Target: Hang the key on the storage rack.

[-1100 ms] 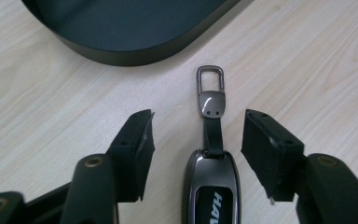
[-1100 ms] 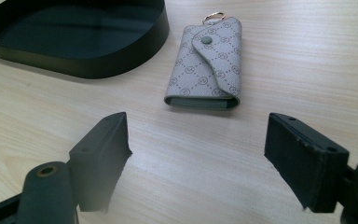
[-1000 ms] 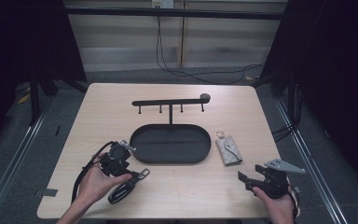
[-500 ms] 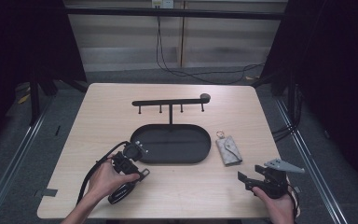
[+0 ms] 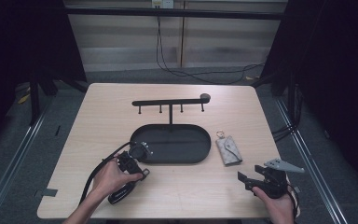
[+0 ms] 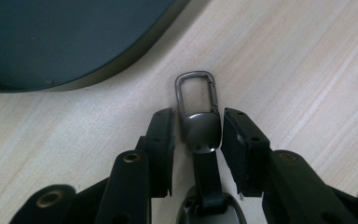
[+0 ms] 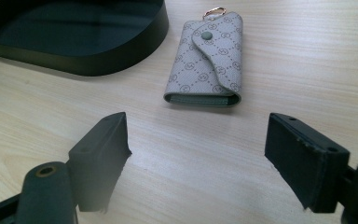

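Observation:
A black key fob with a grey metal carabiner [image 6: 196,91] lies on the wooden table beside the dark oval tray [image 6: 51,37]. My left gripper [image 6: 198,135] reaches down over it and its jaws have just been closing. The carabiner's metal head sits between the pads, the right pad at its edge and a sliver of table showing beside the left pad. In the high view the left gripper [image 5: 140,171] is at the tray's [image 5: 204,150] near-left rim. My right gripper [image 7: 198,140] stands open and empty, low over the table and aimed at a beige patterned key pouch [image 7: 209,56].
A black hook rack [image 5: 170,101] stands behind the tray. The key pouch [image 5: 229,150] lies right of the tray, with the right gripper [image 5: 245,178] near the table's front right edge. The fob's black strap [image 5: 120,192] trails toward the front edge.
The left hand has moved right and down toward the tray's near rim, settling its jaws over the carabiner. The right hand has not moved.

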A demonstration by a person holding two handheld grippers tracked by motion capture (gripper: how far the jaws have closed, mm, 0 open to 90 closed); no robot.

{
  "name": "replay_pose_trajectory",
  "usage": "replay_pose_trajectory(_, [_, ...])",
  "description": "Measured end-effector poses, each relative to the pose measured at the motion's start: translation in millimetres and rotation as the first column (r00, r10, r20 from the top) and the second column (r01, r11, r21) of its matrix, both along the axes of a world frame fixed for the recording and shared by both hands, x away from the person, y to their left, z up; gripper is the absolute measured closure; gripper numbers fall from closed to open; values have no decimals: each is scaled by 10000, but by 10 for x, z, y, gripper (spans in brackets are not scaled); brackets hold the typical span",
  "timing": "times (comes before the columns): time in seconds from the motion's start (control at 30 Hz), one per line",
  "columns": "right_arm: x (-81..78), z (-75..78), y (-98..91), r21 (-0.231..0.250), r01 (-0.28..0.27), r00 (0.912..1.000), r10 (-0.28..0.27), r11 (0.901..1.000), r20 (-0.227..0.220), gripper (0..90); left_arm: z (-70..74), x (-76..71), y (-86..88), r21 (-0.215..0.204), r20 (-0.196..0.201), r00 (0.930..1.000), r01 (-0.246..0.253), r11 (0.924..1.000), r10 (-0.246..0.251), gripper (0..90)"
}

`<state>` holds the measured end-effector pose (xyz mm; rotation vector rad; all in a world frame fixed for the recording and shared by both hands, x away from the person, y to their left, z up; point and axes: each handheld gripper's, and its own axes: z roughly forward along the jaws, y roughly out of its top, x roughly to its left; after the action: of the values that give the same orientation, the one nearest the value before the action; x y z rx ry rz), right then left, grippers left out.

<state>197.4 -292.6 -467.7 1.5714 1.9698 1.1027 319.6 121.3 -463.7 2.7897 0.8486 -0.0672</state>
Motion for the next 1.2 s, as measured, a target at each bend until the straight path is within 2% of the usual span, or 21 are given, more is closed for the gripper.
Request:
replay_pose_trajectory(0.2, [-1,0,0,-2,22,10000,-22,10000,4,214,-7,-4,-52,342,41,9998,175,9993,-176,656])
replay_pose_trajectory(0.37, [-4,1,3,-17,15,10000,-15,10000,-3,214,-6,-26,-118,843,195,9994,285,9960,-302,674])
replay_pose_trajectory(0.4, [-4,1,2,-18,19,10000,-19,10000,-3,214,-1,-12,-128,985,144,9988,459,9941,-475,672])
replay_pose_trajectory(0.5, [-4,-1,6,-15,9,10000,-9,10000,-53,214,-2,14,-150,1136,-32,9990,445,9925,-444,678])
replay_pose_trajectory(0.53, [-5,-1,8,-17,8,10000,-8,10000,-49,214,-6,25,-156,1115,-55,9997,253,9934,-248,690])
replay_pose_trajectory(0.67, [-7,-2,9,-53,-27,10000,27,10000,-44,214,5,41,-198,1506,-197,9990,429,9877,-404,703])
replay_pose_trajectory(0.77, [-3,-4,6,-39,-8,10000,7,10000,-78,214,-1,43,-205,1462,-222,9994,309,9888,-279,705])
replay_pose_trajectory(0.93, [0,-6,7,-64,-9,10000,8,10000,-89,214,4,46,-196,1487,-215,9984,543,9874,-517,706])
replay_pose_trajectory(1.03, [7,-11,4,-80,42,9999,-43,10000,-133,214,3,41,-193,1405,-219,9991,394,9893,-367,706])
replay_pose_trajectory(1.1, [12,-15,3,-70,64,9997,-66,10000,-219,214,4,63,-178,1321,-314,9988,405,9904,-367,706])
replay_pose_trajectory(1.13, [13,-17,3,-72,60,9997,-61,10000,-226,214,6,77,-169,1300,-390,9979,567,9899,-520,706])
replay_pose_trajectory(1.2, [12,-17,3,-73,59,9997,-60,10000,-218,214,2,88,-151,1147,-517,9981,396,9926,-339,706])
